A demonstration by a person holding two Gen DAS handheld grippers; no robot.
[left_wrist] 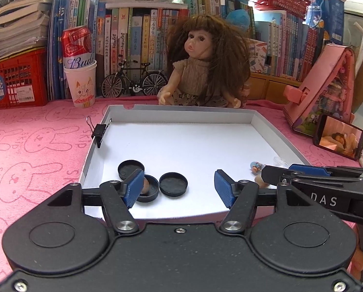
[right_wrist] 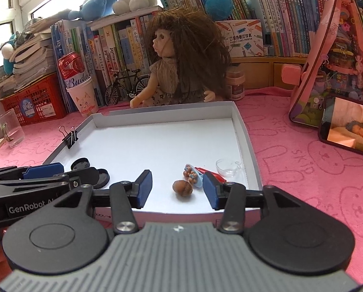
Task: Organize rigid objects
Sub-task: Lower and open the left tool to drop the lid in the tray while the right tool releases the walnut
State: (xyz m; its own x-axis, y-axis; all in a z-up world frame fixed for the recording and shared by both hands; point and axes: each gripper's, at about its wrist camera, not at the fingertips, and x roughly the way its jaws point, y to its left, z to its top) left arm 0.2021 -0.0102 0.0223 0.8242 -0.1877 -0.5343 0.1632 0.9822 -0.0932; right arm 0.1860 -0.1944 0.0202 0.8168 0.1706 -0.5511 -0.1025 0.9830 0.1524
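A shallow white tray [left_wrist: 181, 146] sits on the pink-clothed desk [left_wrist: 35, 146], and everything is placed relative to it. The doll [left_wrist: 203, 73] sits just behind its far wall. The left gripper [left_wrist: 179, 187] and right gripper [right_wrist: 177, 187] hover over its near edge, jaws partly open, holding nothing. Three black lids [left_wrist: 173, 183] cluster in the near left; a walnut [right_wrist: 182, 188], a small toy clip [right_wrist: 193, 175] and a clear cup [right_wrist: 226, 168] lie near right. The walnut could roll away if a jaw nudges it off-centre.
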